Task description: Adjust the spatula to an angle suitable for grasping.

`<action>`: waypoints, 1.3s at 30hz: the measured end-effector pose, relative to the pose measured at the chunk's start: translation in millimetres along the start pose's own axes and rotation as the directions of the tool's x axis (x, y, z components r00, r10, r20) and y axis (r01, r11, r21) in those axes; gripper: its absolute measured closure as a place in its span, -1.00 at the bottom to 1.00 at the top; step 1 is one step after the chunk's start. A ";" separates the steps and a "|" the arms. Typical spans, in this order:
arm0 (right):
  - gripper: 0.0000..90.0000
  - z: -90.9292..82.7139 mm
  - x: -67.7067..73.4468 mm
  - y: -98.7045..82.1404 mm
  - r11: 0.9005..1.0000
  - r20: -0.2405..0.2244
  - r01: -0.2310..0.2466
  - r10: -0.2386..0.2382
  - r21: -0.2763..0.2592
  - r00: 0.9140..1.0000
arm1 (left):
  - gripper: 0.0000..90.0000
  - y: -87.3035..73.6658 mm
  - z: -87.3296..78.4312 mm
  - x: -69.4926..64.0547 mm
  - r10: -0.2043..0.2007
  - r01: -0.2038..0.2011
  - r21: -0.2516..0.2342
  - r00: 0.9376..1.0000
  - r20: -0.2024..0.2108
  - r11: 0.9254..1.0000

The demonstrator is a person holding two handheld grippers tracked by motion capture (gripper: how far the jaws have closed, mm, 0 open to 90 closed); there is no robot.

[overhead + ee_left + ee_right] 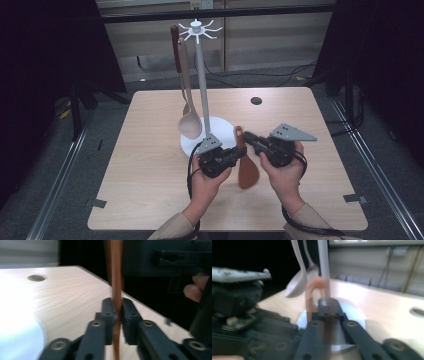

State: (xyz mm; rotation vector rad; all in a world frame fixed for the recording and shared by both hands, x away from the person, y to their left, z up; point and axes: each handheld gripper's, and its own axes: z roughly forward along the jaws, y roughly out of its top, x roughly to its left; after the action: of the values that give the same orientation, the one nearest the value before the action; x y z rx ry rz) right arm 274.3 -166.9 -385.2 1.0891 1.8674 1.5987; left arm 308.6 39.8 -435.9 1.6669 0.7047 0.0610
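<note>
Item, nearest the high camera: two forearms in pale sleeves, each hand carrying a gripper. Left gripper (239,156): jaws closed down onto the brown spatula (246,167), pinching its thin handle edge-on between the pads, as the left gripper view confirms (116,315). Right gripper (248,138): jaws drawn in nearly together around the upper end of the same handle, just below its hanging loop (314,288); that view is blurred, so whether it bears on the wood cannot be told for certain, though it reads as a grip. Spatula: held between the two grippers, clear of the table (150,165) as far as can be judged, long axis running roughly away from the person, blade (248,174) at the near end, loop at the far end. Rack (200,75): white pole on a round base (220,131), standing beyond and to the left of both grippers, hooks at its crown (196,27), with a pale ladle (189,120) and another utensil hanging there. Judgement: the loop end already points towards the rack, and the right gripper is nearer the loop, so it looks the likelier one to carry it up to a hook.
</note>
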 end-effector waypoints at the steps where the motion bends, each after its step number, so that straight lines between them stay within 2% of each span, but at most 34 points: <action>1: 1.00 -1.1 -2.9 1.3 1.000 -0.006 -0.010 0.010 0.000 1.000 | 0.84 0.7 -0.3 0.0 0.008 -0.008 0.009 1.000 0.000 1.000; 3: 1.00 -2.1 -1.9 3.1 1.000 0.000 -0.002 0.002 0.002 1.000 | 0.84 2.7 -1.2 -2.0 0.042 -0.042 0.023 0.999 -0.019 0.999; 5: 1.00 -3.3 0.2 4.1 1.000 -0.006 -0.009 0.009 -0.012 1.000 | 0.84 5.0 -1.9 -1.9 0.030 -0.030 0.014 1.000 -0.003 0.999; 7: 0.77 -2.9 1.2 5.0 1.000 0.007 -0.011 0.011 -0.027 1.000 | 0.84 8.1 -3.7 -2.4 0.028 -0.028 0.008 1.000 -0.005 1.000; 8: 0.76 -2.7 1.0 5.0 0.999 0.006 -0.022 0.022 -0.026 1.000 | 0.84 9.7 -4.4 -2.2 0.031 -0.031 0.010 1.000 0.005 0.999; 10: 0.72 -2.8 -1.4 3.7 0.999 0.018 -0.014 0.015 -0.032 1.000 | 0.85 11.9 -6.6 -2.3 0.035 -0.035 0.010 0.999 0.011 0.999; 14: 0.71 -1.6 -9.5 -0.4 0.999 0.042 -0.031 0.031 -0.009 0.999 | 0.84 13.8 -10.8 -0.6 0.036 -0.036 0.007 0.999 0.029 0.999; 15: 0.71 -0.7 -11.2 -2.2 0.999 0.050 -0.036 0.036 -0.001 0.998 | 0.84 14.2 -11.8 -0.3 0.036 -0.036 0.012 0.999 0.022 0.999; 20: 0.71 2.2 -14.7 -6.8 0.999 0.062 -0.040 0.039 0.023 0.997 | 0.84 15.0 -13.9 1.4 0.024 -0.025 0.004 0.999 0.037 1.000; 23: 0.50 4.9 -16.2 -9.0 0.998 0.080 -0.043 0.039 0.050 0.996 | 0.84 18.9 -16.7 2.7 0.029 -0.029 0.003 0.998 0.048 1.000; 24: 0.42 5.5 -16.7 -9.6 0.997 0.087 -0.046 0.041 0.055 0.995 | 0.84 20.1 -16.9 1.6 0.013 -0.013 -0.018 0.999 0.048 1.000; 26: 0.23 6.8 -17.6 -10.7 0.996 0.103 -0.055 0.048 0.064 0.994 | 0.84 22.7 -19.3 2.8 0.022 -0.021 -0.014 0.999 0.050 1.000; 32: -0.28 9.7 -23.2 -13.8 0.994 0.173 -0.067 0.052 0.083 0.984 | 0.84 29.8 -26.3 6.3 0.023 -0.022 -0.031 0.998 0.058 0.999; 39: -0.57 12.3 -32.1 -21.0 0.989 0.212 -0.079 0.051 0.122 0.976 | 0.84 39.3 -37.6 13.8 0.012 -0.008 -0.051 0.997 0.073 0.999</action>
State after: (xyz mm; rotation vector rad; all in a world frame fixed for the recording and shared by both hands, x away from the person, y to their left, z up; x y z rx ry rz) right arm 296.8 -185.4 -413.2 1.3321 1.8320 1.3532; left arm 320.2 77.4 -395.9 1.6158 0.6344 0.0247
